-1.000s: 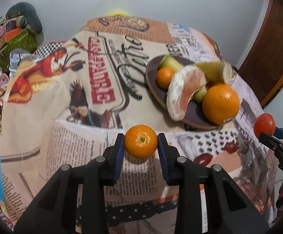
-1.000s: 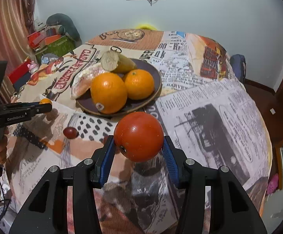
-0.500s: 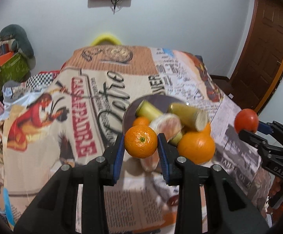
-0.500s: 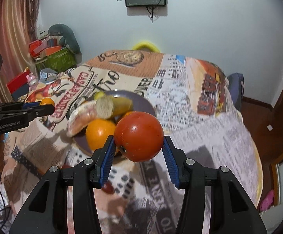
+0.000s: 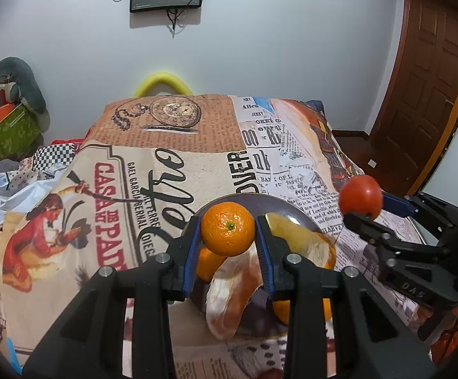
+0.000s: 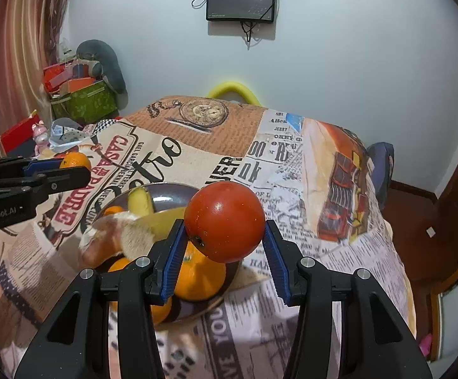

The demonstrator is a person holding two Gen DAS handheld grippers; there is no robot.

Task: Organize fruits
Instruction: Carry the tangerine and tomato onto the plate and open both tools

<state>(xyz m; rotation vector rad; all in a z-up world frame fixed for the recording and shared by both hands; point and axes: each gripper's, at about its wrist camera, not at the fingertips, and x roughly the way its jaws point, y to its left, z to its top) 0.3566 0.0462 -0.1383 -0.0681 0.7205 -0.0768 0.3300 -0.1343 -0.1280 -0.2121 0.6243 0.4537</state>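
Small mandarin [image 5: 228, 228] clamped between left gripper [image 5: 228, 237] pads, held above the dark plate [image 5: 279, 203]. Tomato [image 6: 225, 221] gripped likewise in right gripper [image 6: 225, 246], just right of the plate. Both look carried for deposit. Plate already crowded: oranges [image 6: 197, 276], peeled segment [image 5: 232, 293], banana pieces [image 6: 140, 202]. Little bare space; roll-off likely on the patterned cloth [image 5: 172, 145].

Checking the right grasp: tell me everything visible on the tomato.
The tomato is round, red and glossy, with a small dark scar low on its left side. It is whole, clamped off the table between the blue pads of the right gripper, above the plate of fruit. Only the pads touch it.
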